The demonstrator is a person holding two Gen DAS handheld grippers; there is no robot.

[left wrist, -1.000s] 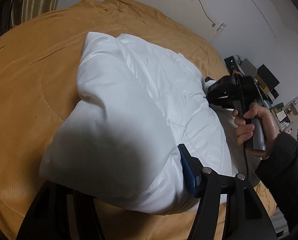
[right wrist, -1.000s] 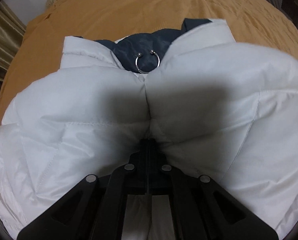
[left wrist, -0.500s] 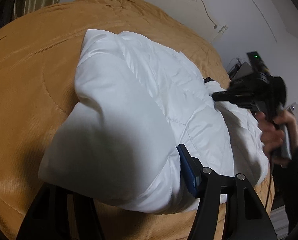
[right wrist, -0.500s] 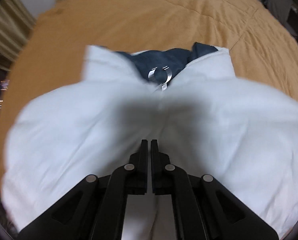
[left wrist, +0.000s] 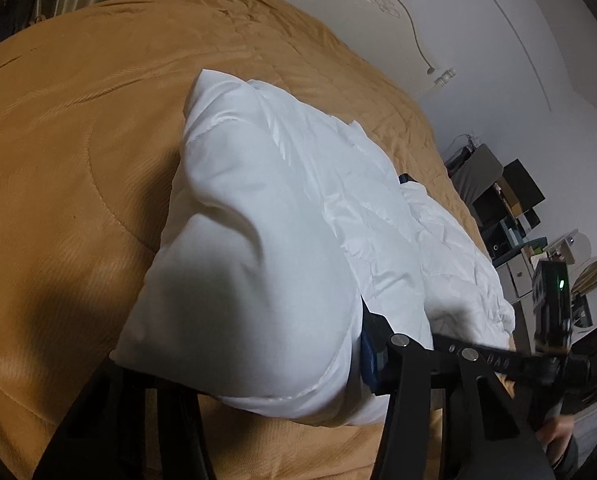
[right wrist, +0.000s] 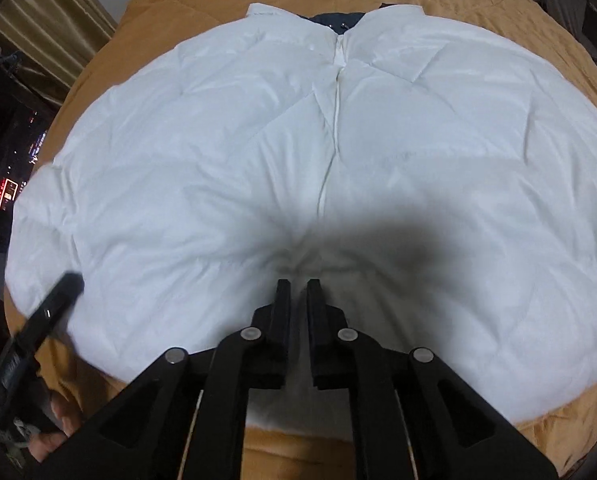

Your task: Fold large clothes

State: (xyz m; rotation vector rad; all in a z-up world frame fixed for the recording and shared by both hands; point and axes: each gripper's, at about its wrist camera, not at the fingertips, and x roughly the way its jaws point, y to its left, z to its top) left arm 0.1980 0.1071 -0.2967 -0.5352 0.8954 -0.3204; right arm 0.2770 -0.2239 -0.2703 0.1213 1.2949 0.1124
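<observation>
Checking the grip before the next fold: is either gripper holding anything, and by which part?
The left gripper is shut on the white jacket, at a bunched edge near its side. The right gripper holds nothing.

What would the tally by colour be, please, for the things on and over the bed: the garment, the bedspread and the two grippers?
White: 1, the padded jacket
Mustard-orange: 1, the bedspread
Black: 2, the left gripper, closed on the jacket's edge, and the right gripper, jaws a little apart above it
Total: 4
</observation>
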